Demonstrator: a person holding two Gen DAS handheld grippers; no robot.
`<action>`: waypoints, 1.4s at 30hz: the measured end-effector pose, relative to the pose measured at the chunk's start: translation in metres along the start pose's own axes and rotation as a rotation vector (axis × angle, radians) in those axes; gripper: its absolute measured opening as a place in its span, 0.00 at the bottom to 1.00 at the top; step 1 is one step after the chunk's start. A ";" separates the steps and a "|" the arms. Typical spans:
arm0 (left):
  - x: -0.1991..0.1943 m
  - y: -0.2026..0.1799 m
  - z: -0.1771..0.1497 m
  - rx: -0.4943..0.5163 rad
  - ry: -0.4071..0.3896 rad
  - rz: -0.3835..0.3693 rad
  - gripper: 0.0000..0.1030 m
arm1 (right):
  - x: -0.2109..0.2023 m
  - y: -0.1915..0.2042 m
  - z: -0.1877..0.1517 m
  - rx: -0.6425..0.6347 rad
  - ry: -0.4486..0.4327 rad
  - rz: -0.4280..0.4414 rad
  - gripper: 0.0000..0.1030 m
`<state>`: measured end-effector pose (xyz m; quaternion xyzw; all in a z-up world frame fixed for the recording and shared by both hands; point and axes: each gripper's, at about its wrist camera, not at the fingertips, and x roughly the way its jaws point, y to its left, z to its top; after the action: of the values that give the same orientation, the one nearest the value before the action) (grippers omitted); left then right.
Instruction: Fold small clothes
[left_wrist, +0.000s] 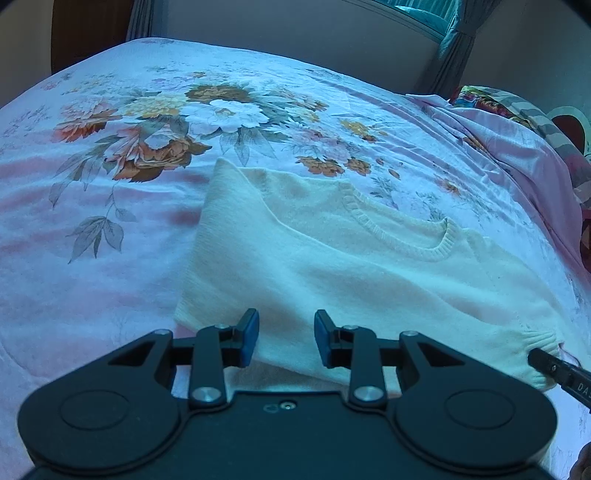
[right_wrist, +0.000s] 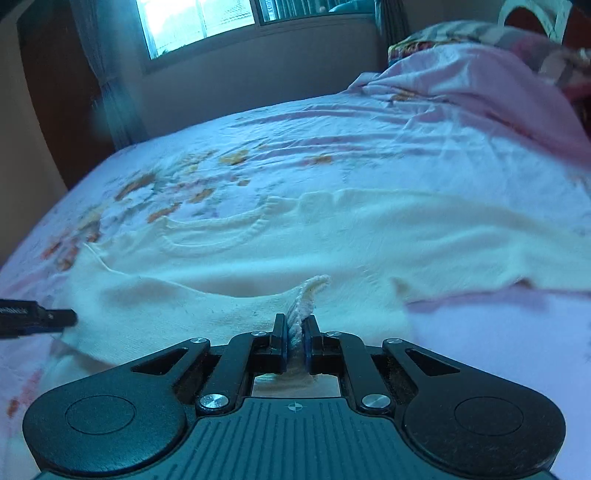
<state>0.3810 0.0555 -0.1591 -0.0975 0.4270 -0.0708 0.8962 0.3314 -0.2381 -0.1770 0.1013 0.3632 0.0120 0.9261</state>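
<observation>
A small cream knitted sweater lies on the flowered bedsheet, its ribbed neckline facing the far right. Its left side is folded in to a straight edge. My left gripper is open and empty, just above the sweater's near hem. My right gripper is shut on a ribbed cuff of the sweater and pinches it up off the bed. The rest of the sweater spreads out ahead of it. A tip of the right gripper also shows in the left wrist view, at the sweater's ribbed edge.
A bunched pink cover and patterned pillows lie at the right end of the bed. A wall, a window and curtains stand behind the bed. The left gripper's tip shows at the left of the right wrist view.
</observation>
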 end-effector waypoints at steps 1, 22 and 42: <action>0.002 -0.002 0.000 0.004 0.003 0.000 0.28 | 0.003 -0.002 -0.001 -0.026 0.007 -0.021 0.07; 0.071 0.004 0.052 -0.005 0.033 0.024 0.28 | 0.013 -0.028 -0.023 -0.006 0.110 -0.032 0.07; 0.013 0.011 -0.002 0.061 0.028 0.010 0.34 | 0.000 0.015 -0.007 -0.135 0.015 -0.019 0.08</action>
<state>0.3878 0.0633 -0.1727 -0.0670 0.4377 -0.0806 0.8930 0.3271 -0.2221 -0.1789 0.0352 0.3696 0.0285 0.9281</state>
